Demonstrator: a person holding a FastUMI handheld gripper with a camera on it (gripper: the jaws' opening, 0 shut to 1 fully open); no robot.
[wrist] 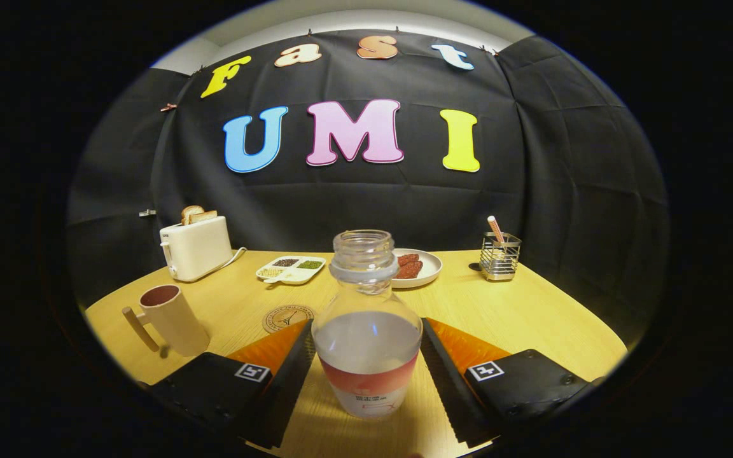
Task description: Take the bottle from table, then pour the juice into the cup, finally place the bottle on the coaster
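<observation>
A clear bottle [366,331] with no cap stands upright between my fingers, pale liquid filling its lower half above a pink and white label. My gripper [366,323] is shut on the bottle, one finger pressed against each side of its wide body. A beige cup [172,318] with a handle stands on the wooden table [532,318], left of my left finger [290,362]; its inside looks dark reddish. The round coaster [285,317] with an emblem lies just ahead of the left fingertip, partly covered by it.
At the table's far edge stand a white toaster [196,247] with bread in it, a white divided tray [291,268], a plate [427,270] with red-brown food, and a wire holder [500,256] with a straw. Black cloth walls the booth behind.
</observation>
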